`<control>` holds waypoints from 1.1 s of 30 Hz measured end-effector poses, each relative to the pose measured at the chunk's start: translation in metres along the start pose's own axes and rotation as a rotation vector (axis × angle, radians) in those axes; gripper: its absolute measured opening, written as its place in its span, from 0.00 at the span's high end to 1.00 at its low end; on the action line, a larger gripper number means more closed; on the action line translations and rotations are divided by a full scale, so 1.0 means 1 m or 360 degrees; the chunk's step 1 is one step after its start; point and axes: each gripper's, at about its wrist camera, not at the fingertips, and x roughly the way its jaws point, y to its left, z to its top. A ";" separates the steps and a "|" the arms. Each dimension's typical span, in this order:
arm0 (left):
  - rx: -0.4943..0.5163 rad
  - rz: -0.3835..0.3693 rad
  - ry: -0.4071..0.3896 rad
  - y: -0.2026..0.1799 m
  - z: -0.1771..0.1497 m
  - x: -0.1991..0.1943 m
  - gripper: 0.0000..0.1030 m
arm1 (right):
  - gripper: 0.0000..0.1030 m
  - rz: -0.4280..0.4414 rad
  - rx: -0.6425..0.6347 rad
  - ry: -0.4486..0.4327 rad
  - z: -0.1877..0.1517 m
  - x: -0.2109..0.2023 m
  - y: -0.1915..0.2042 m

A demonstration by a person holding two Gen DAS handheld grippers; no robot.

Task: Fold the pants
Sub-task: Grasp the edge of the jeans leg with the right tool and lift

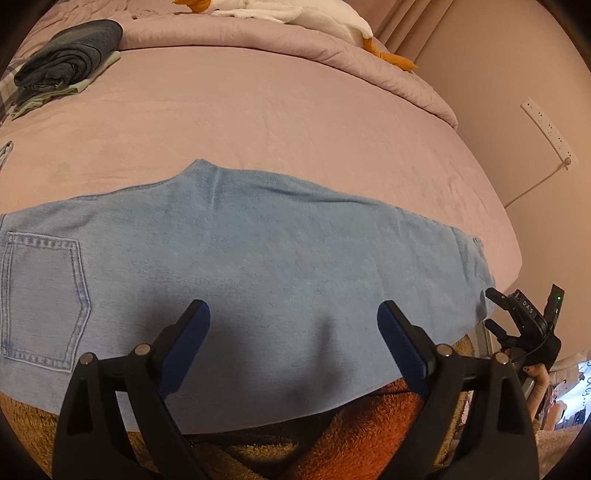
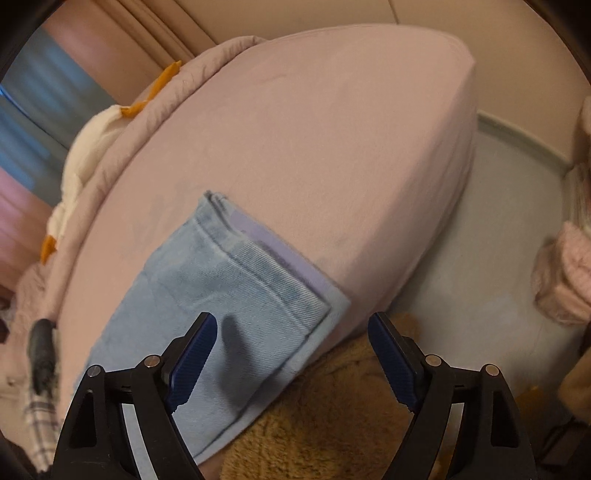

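Observation:
Light blue jeans lie flat across the near edge of the pink bed, folded lengthwise, with a back pocket at the left. My left gripper hovers open over the middle of the jeans' near edge, nothing between its blue pads. My right gripper shows small at the leg end on the right, open. In the right wrist view the right gripper stands open just above the hem end of the jeans, near the bed corner; the pads touch no cloth.
A pile of folded dark clothes sits at the bed's far left. A white plush toy with orange feet lies on the rumpled quilt. Brown fuzzy fabric lies below the bed edge; grey floor and a pink fuzzy item lie to the right.

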 end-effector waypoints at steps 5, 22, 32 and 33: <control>0.0003 0.0006 0.0038 -0.002 -0.002 0.008 0.10 | 0.34 0.0088 0.0011 0.0045 -0.005 0.013 0.002; -0.0068 -0.0097 0.0027 0.005 0.000 0.007 0.10 | 0.88 0.0113 -0.0427 -0.0371 -0.021 -0.056 0.077; -0.0201 -0.0145 -0.0044 0.033 0.001 -0.009 0.11 | 0.87 0.0849 -0.1042 0.0056 -0.108 -0.052 0.202; -0.0226 -0.0162 -0.0047 0.038 0.001 -0.008 0.11 | 0.87 0.0852 -0.1076 0.0124 -0.118 -0.043 0.206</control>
